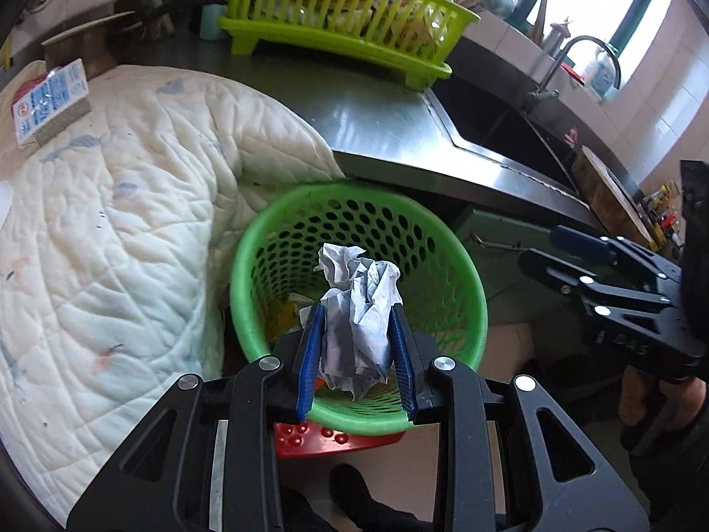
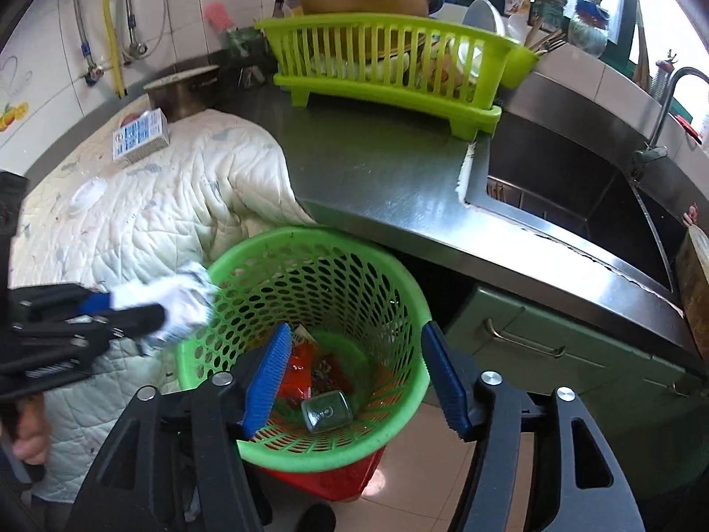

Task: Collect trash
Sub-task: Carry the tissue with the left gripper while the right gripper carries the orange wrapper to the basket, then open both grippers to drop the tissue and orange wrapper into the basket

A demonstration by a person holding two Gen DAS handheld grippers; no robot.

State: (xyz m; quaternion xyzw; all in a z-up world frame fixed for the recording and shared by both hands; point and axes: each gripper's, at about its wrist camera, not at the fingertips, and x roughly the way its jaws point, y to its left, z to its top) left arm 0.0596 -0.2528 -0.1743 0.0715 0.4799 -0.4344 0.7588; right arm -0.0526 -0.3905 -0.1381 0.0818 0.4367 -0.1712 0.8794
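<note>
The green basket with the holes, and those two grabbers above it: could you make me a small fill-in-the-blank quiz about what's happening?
1. The left gripper is shut on a crumpled ____.
2. The right gripper has its jaws open and holds ____.
3. At the bottom of the green basket lies a small glass ____, beside a red wrapper.
4. Behind the basket, the lime dish rack stands on the steel ____.

Missing words: tissue; nothing; jar; counter

My left gripper (image 1: 358,354) holds a crumpled paper (image 1: 359,310) between its jaws, over the open mouth of the waste basket (image 2: 399,292), which stands on the floor just in front of the table (image 2: 390,177). My right gripper (image 2: 359,377) hangs over the same basket with nothing between its jaws; a small jar (image 2: 327,410) and wrappers (image 2: 301,372) lie inside. On the table, a quilted cloth (image 2: 155,213) lies left carrying a small box (image 2: 139,135), a dish rack (image 2: 390,66) stands behind, and the sink (image 2: 576,195) sits right.
</note>
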